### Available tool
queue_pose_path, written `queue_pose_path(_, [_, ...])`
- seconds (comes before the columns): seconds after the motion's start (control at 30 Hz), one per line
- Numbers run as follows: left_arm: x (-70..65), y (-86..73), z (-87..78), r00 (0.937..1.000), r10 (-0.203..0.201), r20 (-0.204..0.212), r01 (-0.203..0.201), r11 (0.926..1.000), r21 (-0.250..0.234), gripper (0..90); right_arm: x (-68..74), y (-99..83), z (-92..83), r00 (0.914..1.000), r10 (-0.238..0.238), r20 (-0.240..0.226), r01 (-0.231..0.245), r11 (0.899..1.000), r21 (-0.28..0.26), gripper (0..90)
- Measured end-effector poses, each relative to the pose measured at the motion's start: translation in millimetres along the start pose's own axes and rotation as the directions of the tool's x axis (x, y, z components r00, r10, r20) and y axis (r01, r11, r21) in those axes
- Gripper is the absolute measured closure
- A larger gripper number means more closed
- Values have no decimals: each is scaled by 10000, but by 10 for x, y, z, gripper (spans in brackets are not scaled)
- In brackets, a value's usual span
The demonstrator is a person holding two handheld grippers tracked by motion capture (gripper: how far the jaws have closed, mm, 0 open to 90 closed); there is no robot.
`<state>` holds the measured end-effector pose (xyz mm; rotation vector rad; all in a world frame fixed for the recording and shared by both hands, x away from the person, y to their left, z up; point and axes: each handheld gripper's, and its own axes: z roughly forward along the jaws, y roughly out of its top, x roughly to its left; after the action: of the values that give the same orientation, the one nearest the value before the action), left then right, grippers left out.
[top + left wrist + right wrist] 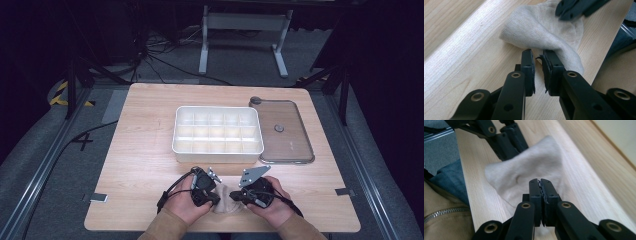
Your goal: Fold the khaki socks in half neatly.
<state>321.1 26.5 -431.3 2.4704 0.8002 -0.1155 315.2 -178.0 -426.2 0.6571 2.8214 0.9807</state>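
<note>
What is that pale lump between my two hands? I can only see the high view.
Observer: It's a beige ribbed sock, lying crumpled on the wooden table near its front edge.
Operator: Are my left fingers squeezing it?
Observer: No. The left gripper has a narrow gap between its fingers, and a fold of the sock sits right at their tips.
Operator: What about my other one?
Observer: The right gripper has its fingers pressed together, tips over the sock. I can't tell whether any cloth is pinched between them.
</note>
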Motion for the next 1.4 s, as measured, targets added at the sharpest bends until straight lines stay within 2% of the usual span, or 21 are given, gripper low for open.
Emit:
queue_pose_path(0.13, [-2,9,-6,10000,1,9,-1,10000,16,793,-79,-64,-102,9998,185,47,-186,9998,30,875])
queue_pose_path(0.3, [-13,24,-15,10000,8,-13,-8,10000,23,792,-159,-218,-198,9987,481,152,-487,9979,437,885])
queue_pose_path(0.33, [-13,27,-16,10000,46,-22,-46,10000,38,792,-159,-218,-198,9987,481,152,-487,9979,437,885])
queue_pose_path(0.43, [-10,32,-12,10000,63,-6,-63,10000,45,792,-182,-301,-171,9985,542,118,-551,9935,994,890])
queue_pose_path(0.57, [-15,38,-9,10000,86,26,-86,10000,-19,793,-142,-334,-105,9990,455,-49,-444,9900,1337,891])
queue_pose_path(0.77, [-39,51,-24,9999,112,38,-111,9999,-74,792,-111,-324,-53,9994,342,-54,-331,9891,1435,892])
queue_pose_path(0.93, [-56,66,-18,9996,284,28,-283,9994,-219,789,-74,-303,-24,9995,249,-180,-222,9904,1361,892])
queue_pose_path(1.13, [-86,79,-5,9997,240,32,-240,9994,-250,780,-32,-269,19,9997,98,-236,-68,9919,1266,893])
queue_pose_path(1.4, [-161,124,33,9975,701,27,-698,9963,-508,772,-19,-256,25,9995,106,-285,-71,9924,1227,893])
